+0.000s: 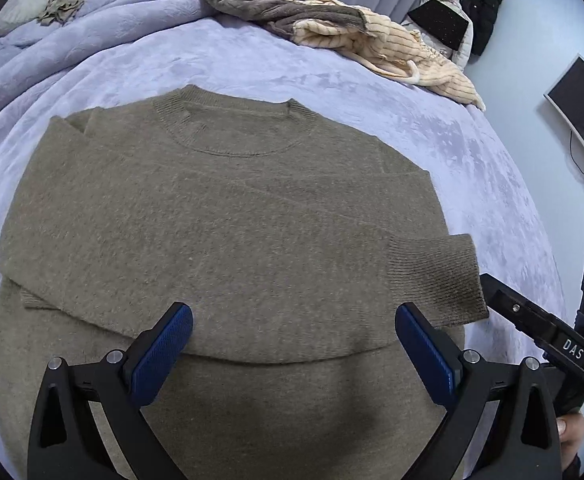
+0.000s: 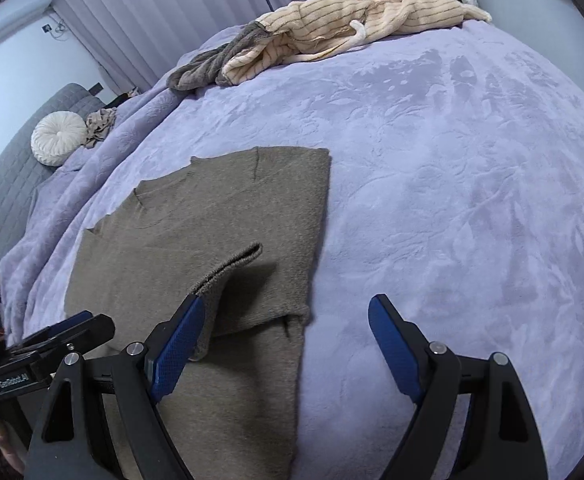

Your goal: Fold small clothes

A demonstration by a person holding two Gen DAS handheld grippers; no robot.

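Near the bed's (image 2: 451, 140) front edge lies 1 olive sweater (image 1: 212, 208), flat, collar toward the far edge, long axis running away from me, both sleeves folded across its chest. My left gripper (image 1: 292, 344) hovers over the hem end, jaws wide apart, holding nothing. My right gripper (image 2: 288, 344) is also spread wide; its left pad (image 2: 180, 344) touches the sleeve cuff (image 2: 228, 268) at the sweater's right side, so the right is nearer that cuff. Far edge: 2 more garments, 1 striped cream (image 2: 331, 28), 1 grey (image 2: 208, 64).

Matt, fuzzy knit sweater (image 1: 220, 220) on plush, embossed velvety blanket (image 2: 451, 160).
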